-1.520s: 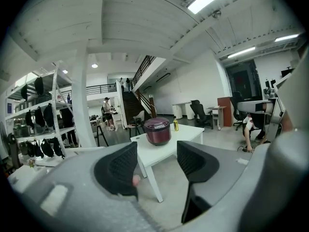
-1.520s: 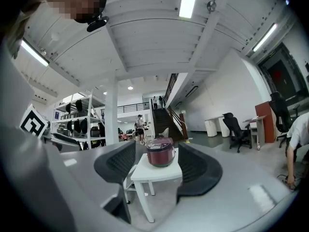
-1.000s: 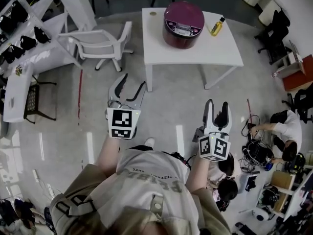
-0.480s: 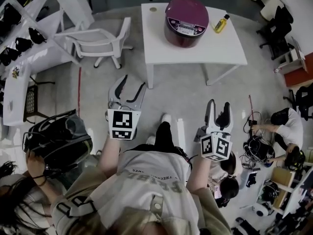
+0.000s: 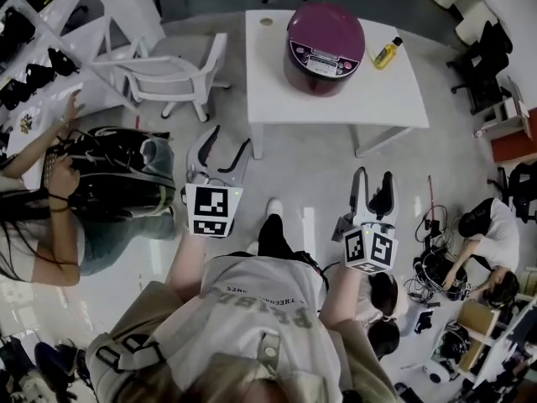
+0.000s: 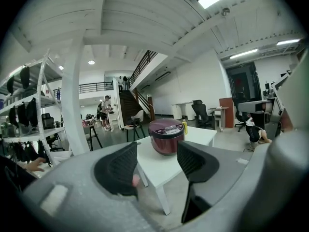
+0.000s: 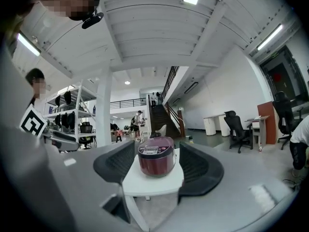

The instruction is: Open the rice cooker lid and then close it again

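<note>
A dark red rice cooker [image 5: 325, 47] with its lid down stands on a white table [image 5: 394, 99] ahead of me. The same cooker [image 6: 165, 136] shows between the jaws in the left gripper view, and the cooker [image 7: 156, 161] sits centred in the right gripper view. My left gripper [image 5: 225, 147] is open over the floor, well short of the table, with nothing between its fingers. My right gripper [image 5: 374, 189] is open too, also empty and over the floor.
A yellow bottle [image 5: 386, 54] lies on the table right of the cooker. A white chair [image 5: 172, 78] stands left of the table. A person with a black backpack [image 5: 117, 170] is at my left. Other people sit on the floor at right [image 5: 487, 233].
The table and cooker have drawn nearer as I walk forward with both grippers. A person carrying a backpack has come in from the left and moved up beside me.
</note>
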